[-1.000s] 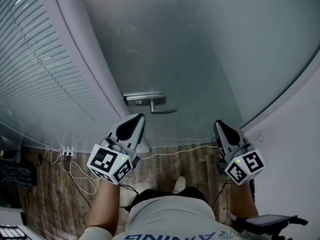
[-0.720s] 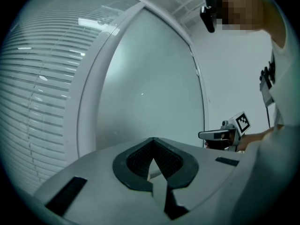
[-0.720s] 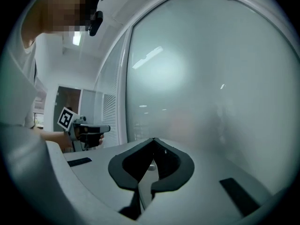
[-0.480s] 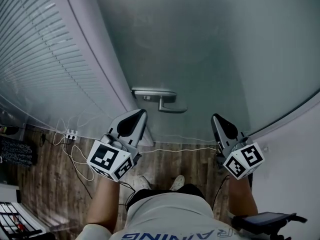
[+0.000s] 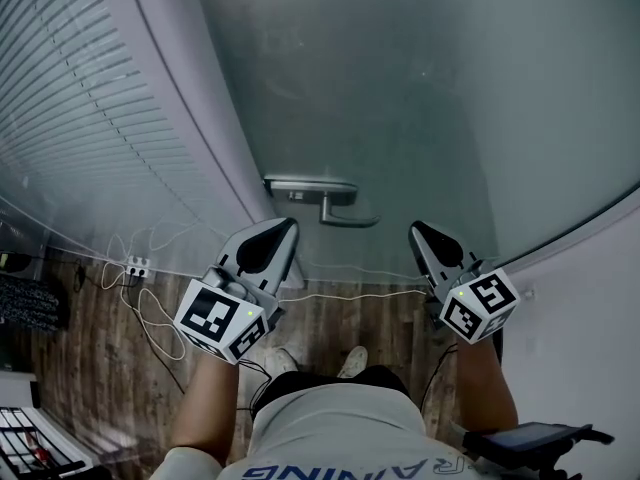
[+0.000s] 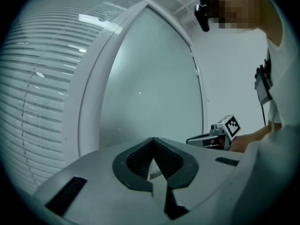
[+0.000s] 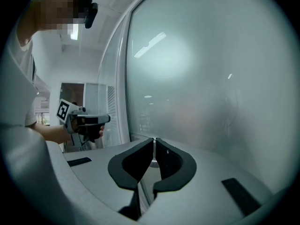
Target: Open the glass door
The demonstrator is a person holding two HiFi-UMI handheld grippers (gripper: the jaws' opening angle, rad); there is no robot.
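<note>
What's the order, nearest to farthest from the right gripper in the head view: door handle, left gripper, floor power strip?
1. Door handle, on the glass door just left of the right gripper.
2. Left gripper, farther left past the handle.
3. Power strip, far left down on the floor.

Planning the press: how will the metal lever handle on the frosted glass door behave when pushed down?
The lever handle looks like rigid metal, so it likely pivots rather than flexes. Its smooth bar may be slippery near the free end. The frosted glass door is a tall pane, probably heavy to swing.
</note>
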